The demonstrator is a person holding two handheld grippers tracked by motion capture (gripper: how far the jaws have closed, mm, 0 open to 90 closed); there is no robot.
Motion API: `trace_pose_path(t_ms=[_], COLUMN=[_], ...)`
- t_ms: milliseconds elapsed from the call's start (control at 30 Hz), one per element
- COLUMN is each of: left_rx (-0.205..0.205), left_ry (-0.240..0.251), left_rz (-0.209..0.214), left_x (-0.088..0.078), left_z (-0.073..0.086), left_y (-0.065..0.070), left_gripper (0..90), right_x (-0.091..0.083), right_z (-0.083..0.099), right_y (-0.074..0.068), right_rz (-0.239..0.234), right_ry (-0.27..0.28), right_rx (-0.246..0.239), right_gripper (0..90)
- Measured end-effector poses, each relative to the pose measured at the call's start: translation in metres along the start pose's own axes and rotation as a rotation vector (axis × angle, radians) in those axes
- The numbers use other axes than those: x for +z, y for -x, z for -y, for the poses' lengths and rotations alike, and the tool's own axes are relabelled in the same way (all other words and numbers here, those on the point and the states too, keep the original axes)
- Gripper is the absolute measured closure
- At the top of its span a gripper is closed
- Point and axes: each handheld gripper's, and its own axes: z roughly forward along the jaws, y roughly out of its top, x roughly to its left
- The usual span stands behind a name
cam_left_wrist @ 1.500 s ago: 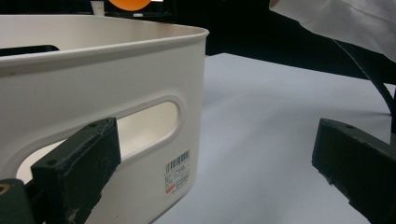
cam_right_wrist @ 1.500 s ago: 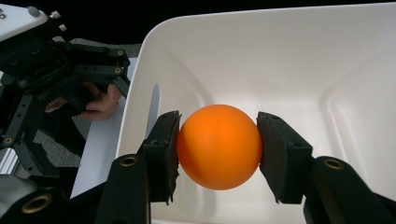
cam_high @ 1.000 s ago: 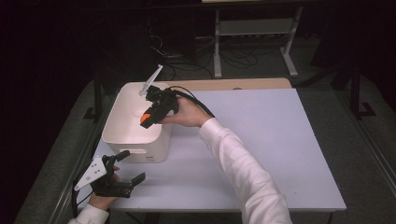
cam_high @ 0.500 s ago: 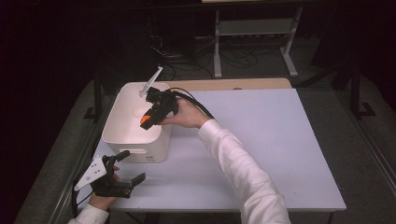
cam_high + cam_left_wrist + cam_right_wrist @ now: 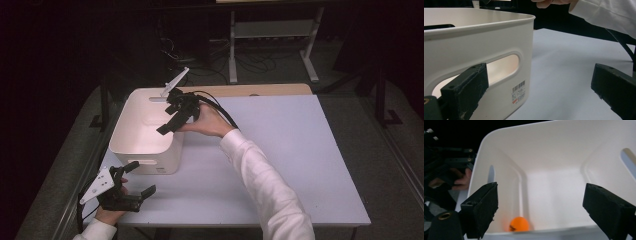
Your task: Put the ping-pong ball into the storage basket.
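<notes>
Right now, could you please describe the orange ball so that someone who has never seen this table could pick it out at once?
Start at the pale table and find the white plastic bin at its left end. Look down inside, below the open jaws of the right gripper: the orange ball lies on the bin's floor against the near wall. It is the one small, round, brightly coloured thing there.

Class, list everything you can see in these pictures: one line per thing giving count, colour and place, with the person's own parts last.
Table: one, pale grey-white, centre of the high view.
Bin: one, white, with handle slots, on the table's left part.
Ball: one, orange, on the bin's floor against a wall.
Label: one, white with barcode, low on the bin's outer wall.
Shelf unit: one, light grey, on the floor beyond the table.
Right tongs: one, black, open, above the bin.
Left tongs: one, black, open, near the table's near left corner.
Sleeve: one, white, right arm.
</notes>
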Motion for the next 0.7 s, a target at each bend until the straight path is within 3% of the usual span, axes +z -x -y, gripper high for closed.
trace_pose_path(t_ms=[100, 200, 367, 500, 700], left_rx=[0.000, 0.003, 0.004, -0.004, 0.001], left_ry=[0.003, 0.001, 0.001, 0.011, 0.009], left_rz=[-0.002, -0.003, -0.004, -0.001, -0.001], left_x=[0.000, 0.000, 0.000, 0.001, 0.001], left_z=[0.000, 0.000, 0.000, 0.000, 0.000], left_y=[0.001, 0.000, 0.000, 0.001, 0.001], left_gripper=[0.7, 0.7, 0.7, 0.7, 0.7], right_x=[-0.006, -0.013, -0.023, -0.032, -0.041], right_z=[0.004, 0.009, 0.019, 0.026, 0.039], right_y=[0.000, -0.001, 0.002, 0.004, 0.005], right_rz=[0.028, 0.053, 0.079, 0.087, 0.103], right_ry=[0.011, 0.019, 0.042, 0.056, 0.084], right_rx=[-0.017, -0.004, -0.003, 0.032, 0.046], right_gripper=[5.7, 0.2, 0.0, 0.0, 0.0])
